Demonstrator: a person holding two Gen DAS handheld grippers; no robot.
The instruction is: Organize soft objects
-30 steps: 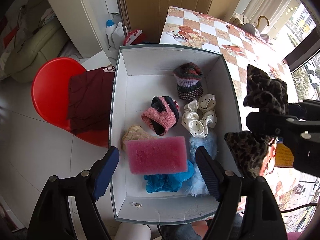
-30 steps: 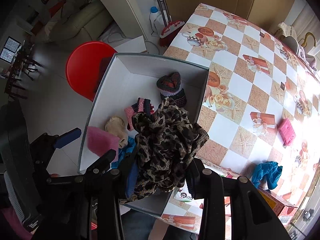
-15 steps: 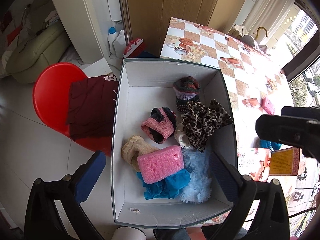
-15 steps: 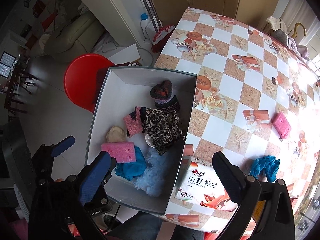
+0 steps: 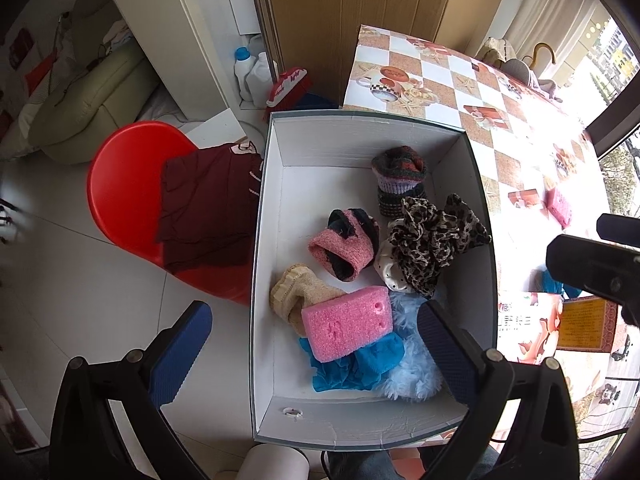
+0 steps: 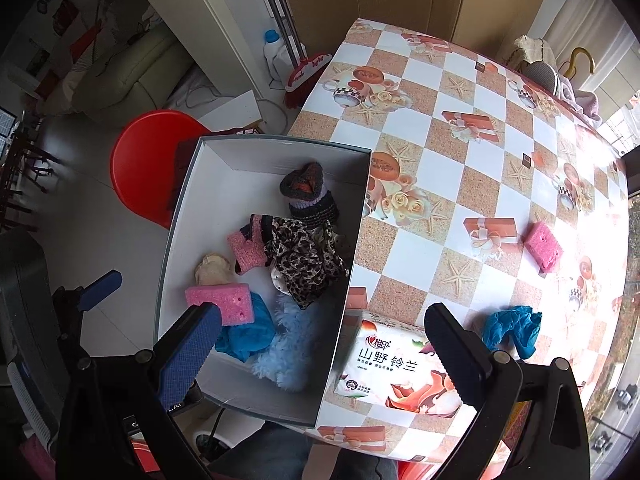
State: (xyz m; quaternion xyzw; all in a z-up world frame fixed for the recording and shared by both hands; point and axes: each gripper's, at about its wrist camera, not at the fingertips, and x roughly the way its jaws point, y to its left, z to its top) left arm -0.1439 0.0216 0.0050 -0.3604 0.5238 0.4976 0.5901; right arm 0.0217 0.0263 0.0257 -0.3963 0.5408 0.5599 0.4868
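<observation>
My left gripper (image 5: 312, 350) and right gripper (image 6: 324, 350) both hang spread wide, holding nothing. The leopard-print fabric scrunchie (image 5: 434, 246) lies inside the white cardboard box (image 5: 280, 216) (against its right wall), partly over a white dotted scrunchie (image 5: 390, 276), beside a pink rectangular sponge (image 5: 346, 328).

So a second ago the right gripper (image 6: 324, 344) was clamped on the leopard-print scrunchie (image 5: 434, 244), holding it above the box (image 5: 360, 436). Now that scrunchie lies inside, draped over the white satin scrunchie (image 5: 390, 276) at about 3 o'clock from the pink sock (image 5: 344, 248), and the right gripper's jaws are spread wide and empty, pulled up and back. The left gripper (image 5: 310, 350) opened wider and rose too, and the pink sponge (image 5: 346, 328) it had released settled on the blue cloth (image 5: 352, 368).
</observation>
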